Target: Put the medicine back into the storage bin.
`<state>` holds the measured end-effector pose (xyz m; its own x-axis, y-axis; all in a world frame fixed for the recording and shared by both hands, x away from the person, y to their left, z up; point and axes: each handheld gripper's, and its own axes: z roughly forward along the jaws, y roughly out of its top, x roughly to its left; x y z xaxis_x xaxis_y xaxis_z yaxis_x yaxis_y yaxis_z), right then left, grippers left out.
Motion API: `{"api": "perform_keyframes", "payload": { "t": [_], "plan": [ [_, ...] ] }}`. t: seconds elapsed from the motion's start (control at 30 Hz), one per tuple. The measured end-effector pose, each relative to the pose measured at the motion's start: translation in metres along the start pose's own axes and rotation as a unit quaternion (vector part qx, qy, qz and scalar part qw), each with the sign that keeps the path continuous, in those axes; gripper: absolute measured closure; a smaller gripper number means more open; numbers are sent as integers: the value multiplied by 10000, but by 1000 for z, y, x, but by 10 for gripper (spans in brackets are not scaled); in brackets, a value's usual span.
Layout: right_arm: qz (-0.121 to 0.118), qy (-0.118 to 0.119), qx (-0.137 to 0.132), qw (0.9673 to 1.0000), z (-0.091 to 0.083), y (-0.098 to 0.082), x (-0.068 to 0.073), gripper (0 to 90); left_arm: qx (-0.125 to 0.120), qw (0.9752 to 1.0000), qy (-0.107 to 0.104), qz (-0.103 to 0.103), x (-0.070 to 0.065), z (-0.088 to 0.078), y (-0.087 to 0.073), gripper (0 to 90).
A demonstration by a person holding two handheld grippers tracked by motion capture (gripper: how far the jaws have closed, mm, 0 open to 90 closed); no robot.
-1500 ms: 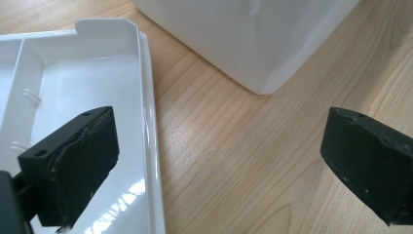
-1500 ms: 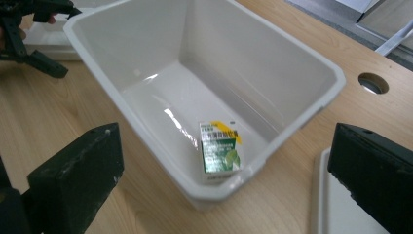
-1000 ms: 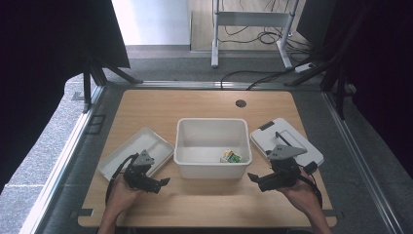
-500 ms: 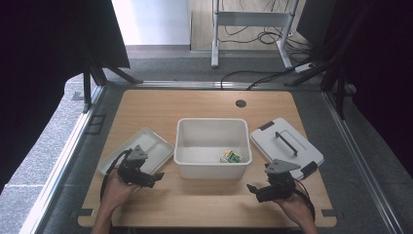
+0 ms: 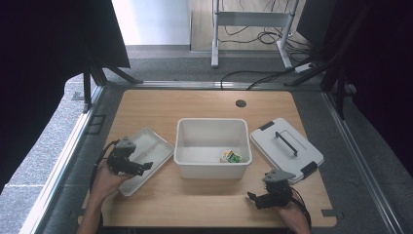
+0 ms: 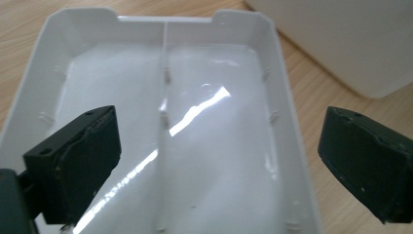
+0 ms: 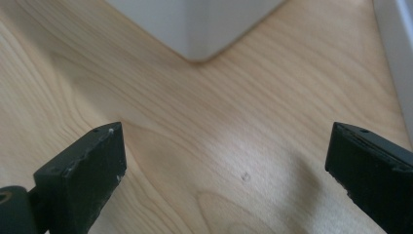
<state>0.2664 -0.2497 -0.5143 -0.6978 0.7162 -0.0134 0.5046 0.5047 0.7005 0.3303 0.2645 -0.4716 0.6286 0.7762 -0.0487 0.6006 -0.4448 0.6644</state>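
High view: left gripper (image 5: 146,166) is hovering, jaws wide apart, over divided tray (image 5: 146,146).
Right gripper (image 5: 252,197): jaws spread, holding nothing.
Risk: bumping the tray might be sliding it away.

High view: even, soft daylight on wooden table (image 5: 204,105), brightest patch on floor beyond far edge; dark curtains at both sides nearly black, no detail. Shadows faint, short. Picture soft, low detail.

Left gripper view: strong glare streak on glossy divided tray (image 6: 58,78); jaws at bottom slightly blurred, tray rim sharp.

Right gripper view: wood grain crisp mid-frame, soft shadow near white bin corner (image 7: 195,29); jaws out of focus.
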Motion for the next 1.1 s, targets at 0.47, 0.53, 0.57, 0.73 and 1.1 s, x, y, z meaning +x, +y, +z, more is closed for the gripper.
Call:
{"api": "perform_keyframes", "payload": {
  "t": [0.47,0.53,0.57,0.73,1.1],
  "plan": [
    [154,18,26,9999,3,-5,-3,3,484,9983,326,0,26,14,-8,591],
    [154,16,26,9999,3,-5,-3,3,513,9982,308,-34,28,17,-10,648],
    [154,15,26,9999,3,-5,-3,2,523,9982,272,-53,28,19,-11,679],
    [141,10,17,9999,3,-5,-3,2,531,9986,65,-47,28,20,-12,815],
    [143,2,15,9999,3,-5,-3,1,645,9976,165,200,24,18,-6,890]
  ]
}}
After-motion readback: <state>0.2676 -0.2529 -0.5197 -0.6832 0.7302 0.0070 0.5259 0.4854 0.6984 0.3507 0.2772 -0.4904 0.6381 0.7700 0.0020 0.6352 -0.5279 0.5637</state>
